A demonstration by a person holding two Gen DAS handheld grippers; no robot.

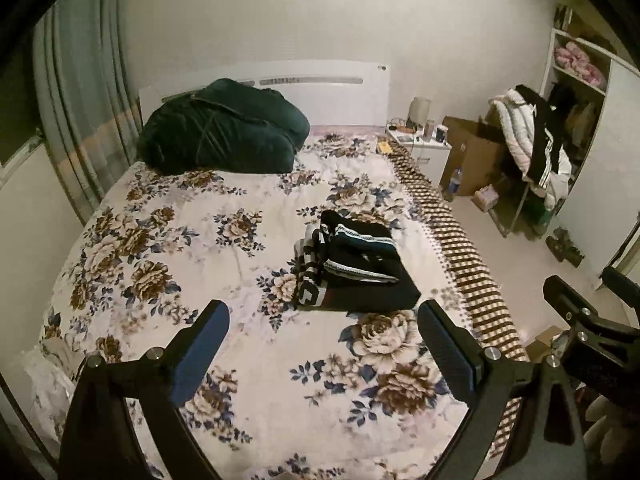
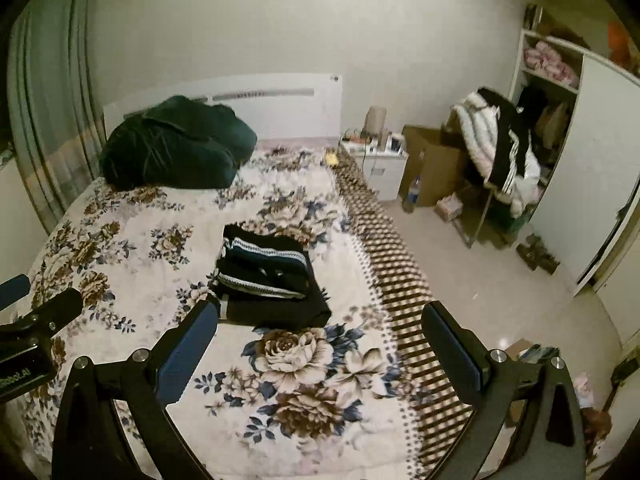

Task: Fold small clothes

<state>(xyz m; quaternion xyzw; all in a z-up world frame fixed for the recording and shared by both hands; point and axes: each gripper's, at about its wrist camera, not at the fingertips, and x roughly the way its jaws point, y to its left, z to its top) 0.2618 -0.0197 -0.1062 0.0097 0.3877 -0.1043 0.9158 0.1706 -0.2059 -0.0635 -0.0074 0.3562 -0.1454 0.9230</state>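
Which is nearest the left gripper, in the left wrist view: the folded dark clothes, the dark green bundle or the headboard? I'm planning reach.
From the left gripper:
1. Folded dark clothes, just ahead on the bed.
2. Dark green bundle, far left.
3. Headboard, behind it, at the wall.

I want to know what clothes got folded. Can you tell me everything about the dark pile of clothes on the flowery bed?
The stack of folded dark clothes lies on the floral bedspread, near the bed's striped right edge. It is mostly black soft fabric, folded into rough rectangles laid one atop another. The upper pieces show white patterned bands; a black-and-white piece sticks out on the left side. Only the bedspread touches it. The open left gripper and the open right gripper are both held apart from it.
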